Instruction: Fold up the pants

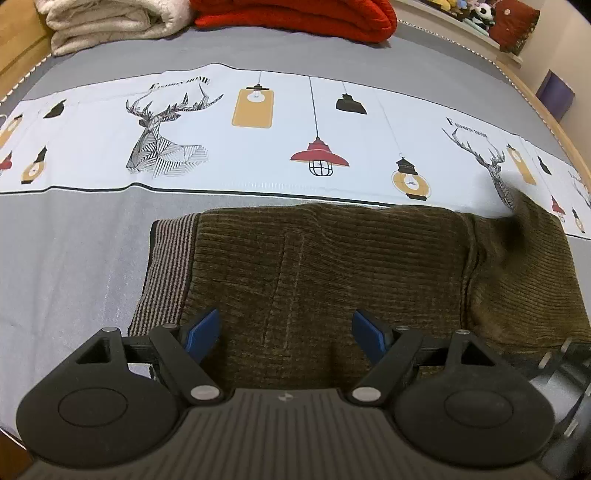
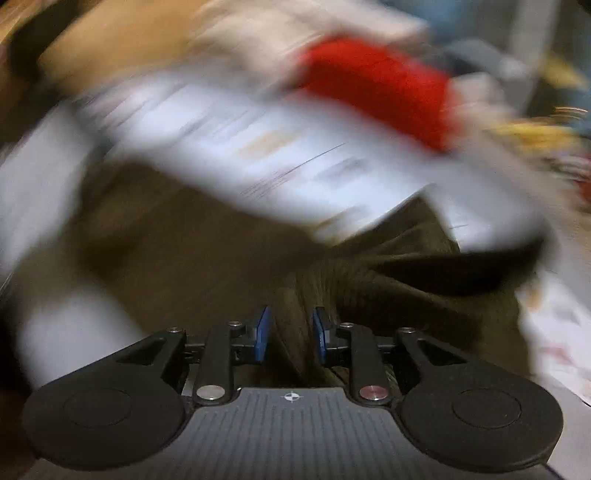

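Observation:
Olive-brown corduroy pants [image 1: 332, 266] lie flat on the bed, with the striped waistband [image 1: 166, 273] to the left and a doubled-over layer at the right. My left gripper [image 1: 286, 336] hovers over the near part of the pants, its blue pads wide apart and nothing between them. The right wrist view is heavily motion-blurred. There my right gripper [image 2: 291, 332] sits low over bunched brown pants fabric [image 2: 369, 280]. Its blue pads stand a little apart with a ridge of that cloth in the gap. No pressing shows.
The bed cover [image 1: 74, 258] is grey with a white band of printed deer and lamps [image 1: 258, 140]. A cream blanket [image 1: 110, 22] and a red blanket [image 1: 295, 14] are folded at the far end. The wooden bed frame [image 1: 554, 122] runs along the right.

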Demonstrator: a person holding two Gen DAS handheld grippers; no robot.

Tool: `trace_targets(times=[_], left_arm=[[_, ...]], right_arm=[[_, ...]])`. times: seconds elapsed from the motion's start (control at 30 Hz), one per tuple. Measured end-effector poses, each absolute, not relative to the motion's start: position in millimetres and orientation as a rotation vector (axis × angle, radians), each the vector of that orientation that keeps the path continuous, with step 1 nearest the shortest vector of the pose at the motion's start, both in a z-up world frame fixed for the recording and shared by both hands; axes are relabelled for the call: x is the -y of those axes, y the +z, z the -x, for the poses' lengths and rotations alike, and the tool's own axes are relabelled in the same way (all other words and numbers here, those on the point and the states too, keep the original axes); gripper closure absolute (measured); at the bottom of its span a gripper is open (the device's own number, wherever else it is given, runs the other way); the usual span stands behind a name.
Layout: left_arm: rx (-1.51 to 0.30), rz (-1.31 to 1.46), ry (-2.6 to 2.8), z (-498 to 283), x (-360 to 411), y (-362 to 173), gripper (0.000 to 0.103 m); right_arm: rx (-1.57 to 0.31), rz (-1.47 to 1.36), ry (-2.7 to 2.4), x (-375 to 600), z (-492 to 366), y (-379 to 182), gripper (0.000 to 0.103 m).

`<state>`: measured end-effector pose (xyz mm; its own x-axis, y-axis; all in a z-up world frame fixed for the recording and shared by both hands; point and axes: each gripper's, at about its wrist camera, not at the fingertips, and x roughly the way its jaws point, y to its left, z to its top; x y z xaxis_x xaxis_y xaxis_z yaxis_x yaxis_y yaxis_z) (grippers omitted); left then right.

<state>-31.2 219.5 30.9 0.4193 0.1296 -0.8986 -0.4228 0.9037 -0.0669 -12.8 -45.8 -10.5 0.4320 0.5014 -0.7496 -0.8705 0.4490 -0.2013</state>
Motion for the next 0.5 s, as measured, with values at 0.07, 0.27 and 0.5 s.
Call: trace_targets(times=[0.07,0.27,0.5], left_arm=[[-1.088,0.302,0.350,31,-219,31,0.020],[-1.093,0.295,0.352,29,-217,29,0.020],[-1.093,0.288,0.344,27,-213,29,0.019]], right_arm=[[-0.620,0.749,1.019,40,38,-21,0.074],[-0.572,0.636,1.020,46,35,3,0.051],[-0.732,0.573,0.846,42,-8,-16,0.041]])
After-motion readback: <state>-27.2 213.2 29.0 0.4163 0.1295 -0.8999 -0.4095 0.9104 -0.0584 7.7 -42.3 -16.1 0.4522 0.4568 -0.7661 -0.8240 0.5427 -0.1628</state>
